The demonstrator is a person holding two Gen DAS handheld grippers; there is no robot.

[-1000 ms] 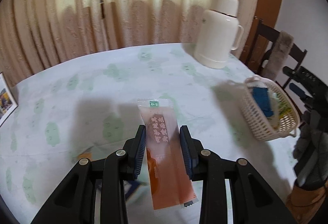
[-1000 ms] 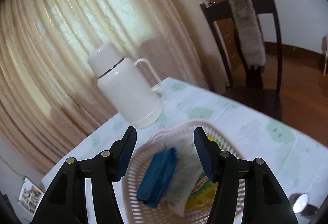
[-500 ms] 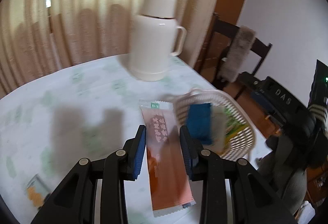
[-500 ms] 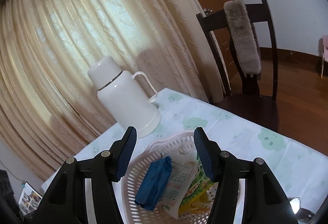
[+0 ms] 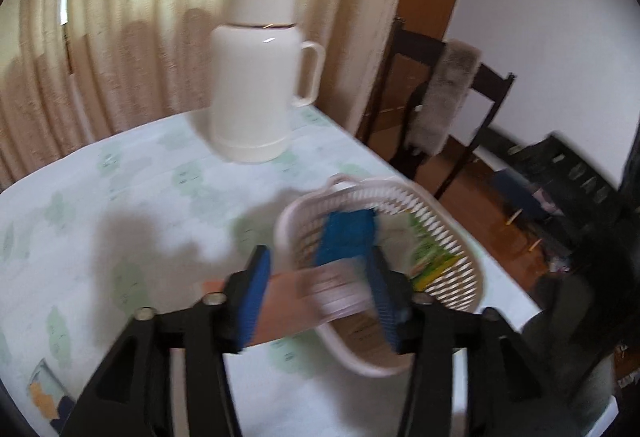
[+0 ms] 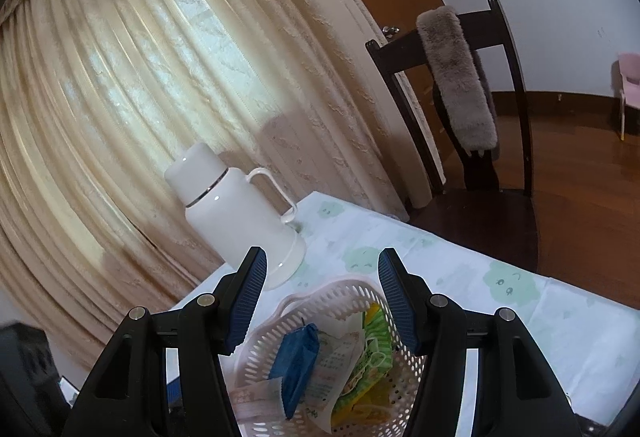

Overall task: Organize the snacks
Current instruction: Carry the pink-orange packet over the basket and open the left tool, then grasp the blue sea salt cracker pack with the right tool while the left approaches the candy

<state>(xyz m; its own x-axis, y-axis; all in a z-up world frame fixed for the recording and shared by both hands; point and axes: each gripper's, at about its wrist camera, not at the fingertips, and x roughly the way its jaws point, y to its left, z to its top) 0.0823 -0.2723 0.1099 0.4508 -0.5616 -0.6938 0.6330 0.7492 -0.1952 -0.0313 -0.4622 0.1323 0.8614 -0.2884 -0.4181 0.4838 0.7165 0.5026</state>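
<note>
Snack sachet, orange with a clear printed end: blurred, lying crosswise between the left gripper fingers, its clear end over the near rim of the basket. The left fingers have just been opening and now stand apart with the sachet loose between them; whether a pad touches it the blur hides. Judged: the release into the basket is under way, and this item is nearly filed. Basket: white, slatted, on the tabletop near its edge, holding a blue packet, a pale printed packet and a green-yellow one. Right gripper: fingers open and empty, hanging above the basket. Compared with a second ago: the sachet then stood lengthwise, clamped between narrow fingers over bare cloth, the basket off to the right; now the left gripper sits at the basket. One more packet remains at the tabletop's near left. Flask, white, stands behind.
</note>
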